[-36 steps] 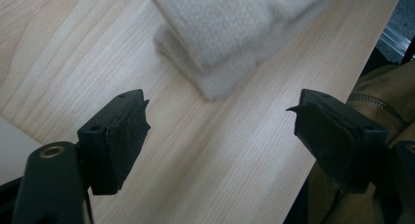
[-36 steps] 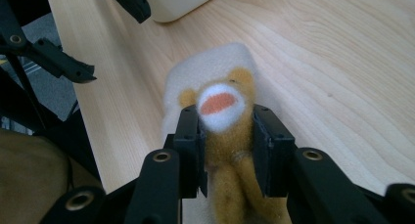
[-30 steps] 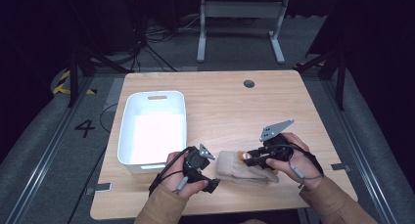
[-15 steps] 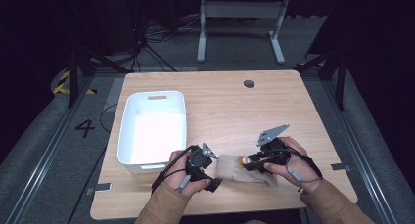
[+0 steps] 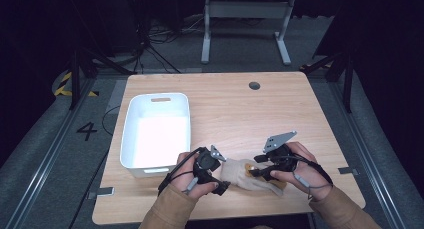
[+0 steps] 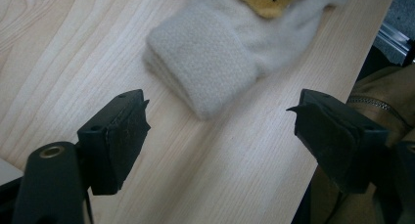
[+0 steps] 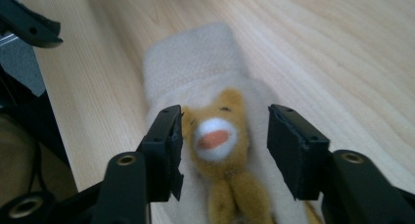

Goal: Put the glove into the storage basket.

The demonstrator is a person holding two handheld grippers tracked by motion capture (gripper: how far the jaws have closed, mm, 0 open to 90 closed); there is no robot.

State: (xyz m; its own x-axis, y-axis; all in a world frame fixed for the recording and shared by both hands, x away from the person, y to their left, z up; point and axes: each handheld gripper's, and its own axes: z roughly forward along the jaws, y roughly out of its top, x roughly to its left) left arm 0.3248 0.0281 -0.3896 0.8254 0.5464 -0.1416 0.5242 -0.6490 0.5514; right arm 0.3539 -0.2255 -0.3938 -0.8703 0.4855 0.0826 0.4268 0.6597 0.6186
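A cream fleece sock (image 5: 239,176) with a yellow animal face (image 7: 215,136) lies flat near the table's front edge. My right gripper (image 7: 224,145) is open, low over the sock, with one jaw on each side of the face. From above, the right gripper (image 5: 254,171) points left over the sock's right half. My left gripper (image 6: 220,116) is open just short of the folded cuff of the sock (image 6: 205,67), with bare wood between its jaws. In the high view the left gripper (image 5: 222,170) sits at the sock's left end.
A white plastic bin (image 5: 131,134) stands on the left side of the wooden table (image 5: 240,109), close to the left hand. A round cable hole (image 5: 254,85) lies at the table's back. The front edge runs just below the sock and both forearms.
My right gripper has come down and slightly left, so its jaws now straddle the face on the sock. The left gripper has barely shifted.
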